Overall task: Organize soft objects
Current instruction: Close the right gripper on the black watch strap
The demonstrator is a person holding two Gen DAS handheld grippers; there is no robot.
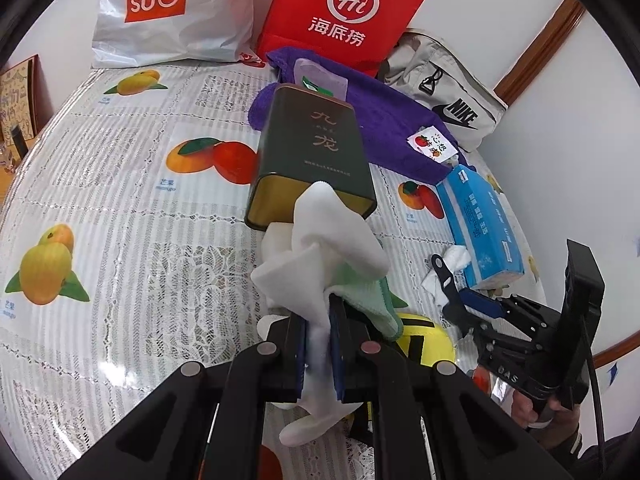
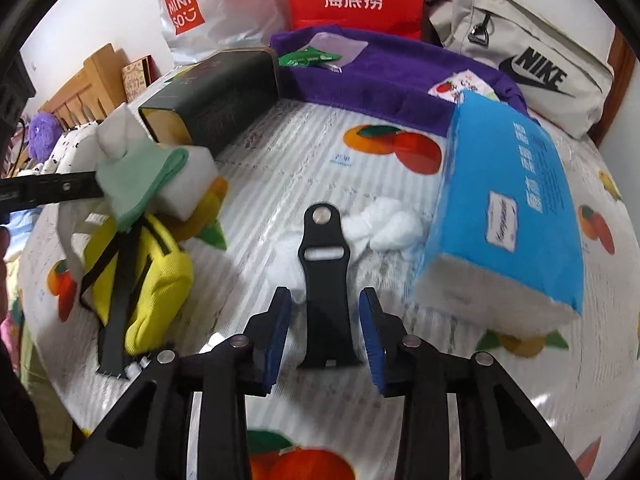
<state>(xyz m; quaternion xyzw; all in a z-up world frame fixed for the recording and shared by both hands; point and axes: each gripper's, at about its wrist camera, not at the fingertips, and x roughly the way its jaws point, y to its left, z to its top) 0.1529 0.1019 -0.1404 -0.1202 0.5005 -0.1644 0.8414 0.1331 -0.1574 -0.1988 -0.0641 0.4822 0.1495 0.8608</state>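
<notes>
the left gripper (image 1: 318, 344) is clamped tight on a white cloth (image 1: 320, 256) bunched with a mint-green cloth (image 1: 362, 292), lifted above the desk (image 1: 132, 208) near the open dark tin (image 1: 310, 156), likely its destination. the right gripper (image 2: 324, 332) stands partly open around a black strap (image 2: 324, 280), pads clear of it.

Left gripper (image 1: 318, 322) jaws clamped, right gripper (image 2: 325, 308) jaws apart (angled downward)

Glossy metal tin (image 1: 312, 156), fuzzy purple towel (image 1: 384, 120), glossy plastic tablecloth (image 1: 132, 208)
</notes>
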